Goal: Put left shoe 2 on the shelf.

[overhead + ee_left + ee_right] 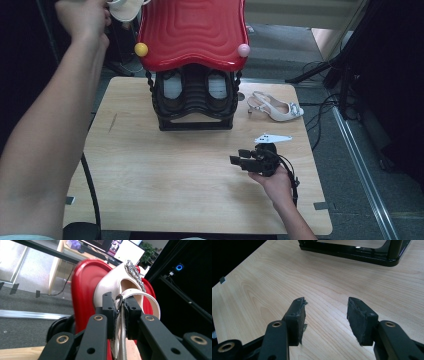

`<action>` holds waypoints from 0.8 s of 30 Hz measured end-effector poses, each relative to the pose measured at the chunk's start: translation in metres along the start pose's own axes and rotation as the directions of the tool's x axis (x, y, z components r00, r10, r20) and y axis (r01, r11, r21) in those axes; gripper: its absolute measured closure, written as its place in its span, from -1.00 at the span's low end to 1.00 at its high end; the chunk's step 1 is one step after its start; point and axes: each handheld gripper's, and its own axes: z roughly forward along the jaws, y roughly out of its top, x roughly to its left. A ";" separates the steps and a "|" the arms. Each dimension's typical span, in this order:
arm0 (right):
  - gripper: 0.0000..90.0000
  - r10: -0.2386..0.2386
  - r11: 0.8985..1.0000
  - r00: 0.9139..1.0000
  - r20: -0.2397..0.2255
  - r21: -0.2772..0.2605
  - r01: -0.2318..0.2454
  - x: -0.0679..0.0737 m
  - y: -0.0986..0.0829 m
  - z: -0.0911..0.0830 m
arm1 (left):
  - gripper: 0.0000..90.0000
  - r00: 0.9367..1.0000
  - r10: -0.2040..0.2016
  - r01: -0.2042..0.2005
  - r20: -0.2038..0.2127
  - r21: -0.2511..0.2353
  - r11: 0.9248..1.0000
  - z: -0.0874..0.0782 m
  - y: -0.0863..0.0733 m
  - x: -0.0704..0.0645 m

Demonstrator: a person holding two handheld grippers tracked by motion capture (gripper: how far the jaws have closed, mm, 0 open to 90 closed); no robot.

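Overhead, left claw (pixel 120 308) (clamping shoe (pixel 113 281))

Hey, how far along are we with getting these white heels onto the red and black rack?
Nothing looks finished yet: I see no shoe resting on the red top shelf. In hand: the left gripper is shut on one white slingback shoe, held up beside that shelf. Left to do: the second white shoe lies on the wooden table right of the rack, and the right gripper is open over bare tabletop.
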 end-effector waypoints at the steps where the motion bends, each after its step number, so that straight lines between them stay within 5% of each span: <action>1: 0.12 0.001 1.000 1.000 -0.001 0.000 -0.001 0.000 0.000 0.000 | 0.84 1.000 0.001 -0.001 0.001 0.004 1.000 0.005 -0.003 -0.003; 12: 0.11 -0.006 1.000 1.000 -0.009 -0.005 0.006 0.001 0.000 -0.002 | 0.83 1.000 -0.002 0.002 0.002 0.041 0.999 0.040 -0.028 -0.012; 24: 0.12 -0.001 1.000 1.000 -0.004 -0.003 0.001 0.001 0.000 -0.001 | 0.79 0.999 0.037 -0.037 0.000 0.068 0.997 0.040 -0.046 -0.005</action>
